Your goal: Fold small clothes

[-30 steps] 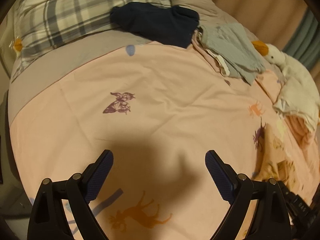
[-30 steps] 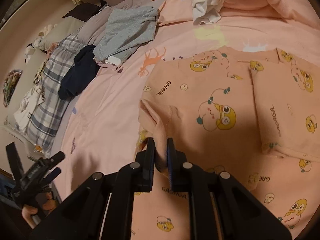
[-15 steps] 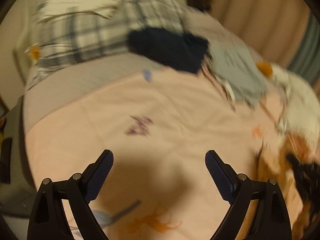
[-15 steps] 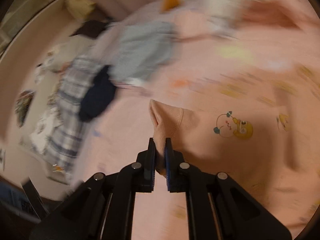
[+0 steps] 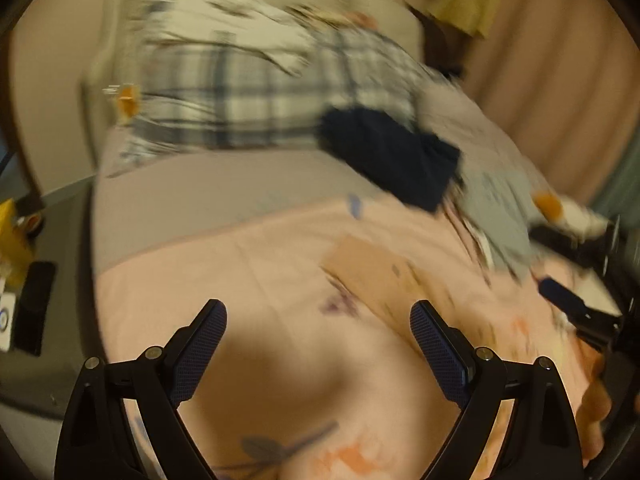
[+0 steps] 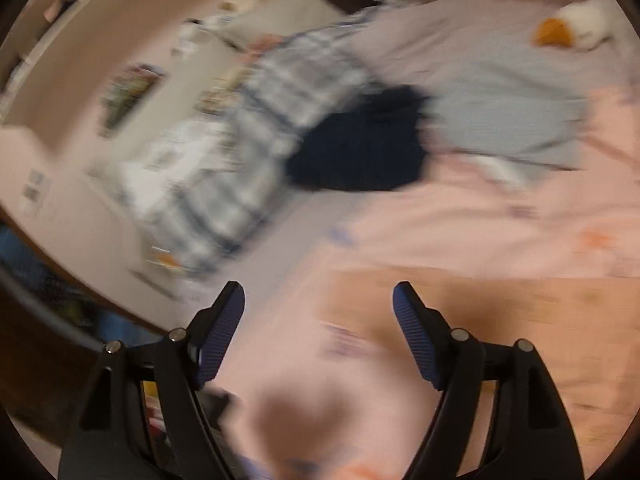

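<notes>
Grippers: two, both open | navy garment (image 6: 360, 148): one | grey garment (image 6: 508, 120): one

Plaid pillow (image 5: 248, 92), duck plush (image 6: 576, 28), pink printed bedsheet (image 5: 240, 280).

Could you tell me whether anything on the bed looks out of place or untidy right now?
Yes: a dark navy garment and a grey one lie crumpled and unfolded, partly overlapping, near the plaid pillow. Both views are blurred, so finer detail is unclear.

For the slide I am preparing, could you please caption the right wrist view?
Right hand-held gripper, jaws just opened and empty, above the peach garment on the pink sheet.
</notes>
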The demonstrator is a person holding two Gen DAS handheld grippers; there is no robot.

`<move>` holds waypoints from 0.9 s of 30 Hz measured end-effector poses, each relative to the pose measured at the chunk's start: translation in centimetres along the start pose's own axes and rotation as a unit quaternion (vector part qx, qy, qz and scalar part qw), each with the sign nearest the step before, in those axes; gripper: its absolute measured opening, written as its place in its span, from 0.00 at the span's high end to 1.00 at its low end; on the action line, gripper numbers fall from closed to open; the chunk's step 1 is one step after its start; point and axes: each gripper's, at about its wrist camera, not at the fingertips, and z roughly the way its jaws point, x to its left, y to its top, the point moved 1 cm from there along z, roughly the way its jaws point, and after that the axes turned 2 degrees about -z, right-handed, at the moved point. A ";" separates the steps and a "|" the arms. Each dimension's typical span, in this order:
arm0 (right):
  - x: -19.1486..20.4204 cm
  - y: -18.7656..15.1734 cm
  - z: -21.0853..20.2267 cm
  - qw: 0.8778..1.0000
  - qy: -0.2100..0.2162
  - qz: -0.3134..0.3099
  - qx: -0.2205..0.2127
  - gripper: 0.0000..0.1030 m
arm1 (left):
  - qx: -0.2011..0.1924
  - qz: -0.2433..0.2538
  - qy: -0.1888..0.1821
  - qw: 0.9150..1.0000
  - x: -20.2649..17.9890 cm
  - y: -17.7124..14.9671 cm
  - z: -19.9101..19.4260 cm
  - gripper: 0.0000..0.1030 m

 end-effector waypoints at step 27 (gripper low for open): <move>-22.4 -7.9 -5.8 0.961 -0.192 0.196 -0.040 0.91 | 0.019 0.087 0.005 0.996 -4.2 -3.6 1.1 0.09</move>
